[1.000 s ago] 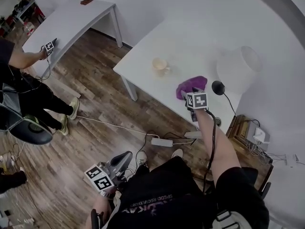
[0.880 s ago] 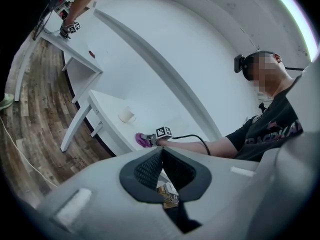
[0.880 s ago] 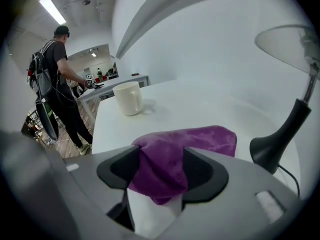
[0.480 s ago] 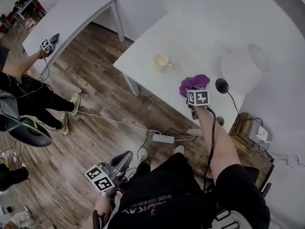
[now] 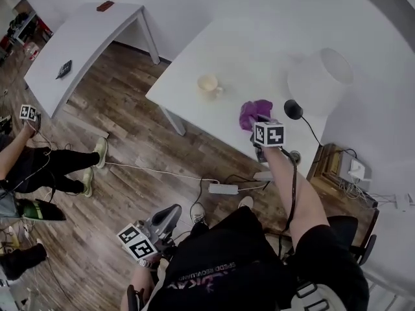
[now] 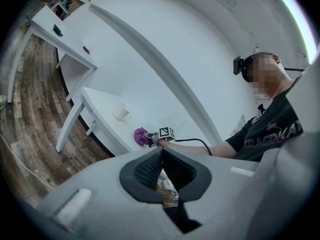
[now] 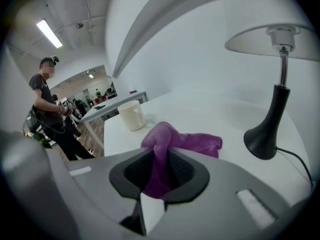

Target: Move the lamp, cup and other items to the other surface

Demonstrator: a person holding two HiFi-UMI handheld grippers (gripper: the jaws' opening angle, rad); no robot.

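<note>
Since a moment ago, the jaws of our right gripper (image 7: pixel 159 171) have closed in on the purple cloth (image 7: pixel 172 138). Now they pinch a bunched fold of it. The cloth lies on the white table (image 5: pixel 194 50), between the cup (image 5: pixel 208 84) and the lamp (image 7: pixel 274 115). Our left gripper (image 6: pixel 161 170) is down low, jaws together and holding nothing.

1. An office-style lab, that was the read. Two plain white tables, the near table (image 5: pixel 246 50) and the far table (image 5: pixel 78 37), stood on a wood-plank floor (image 5: pixel 117 148) by white walls.
2. Down low, a power strip (image 5: pixel 222 189) and a loose cable (image 5: pixel 149 169) trailed across the planks.
3. Overhead glowed a ceiling strip light (image 7: pixel 49 33), and beyond it lay an open room of desks (image 7: pixel 95 96).
4. A second person (image 7: pixel 47 114) stood by, gear on the head.
</note>
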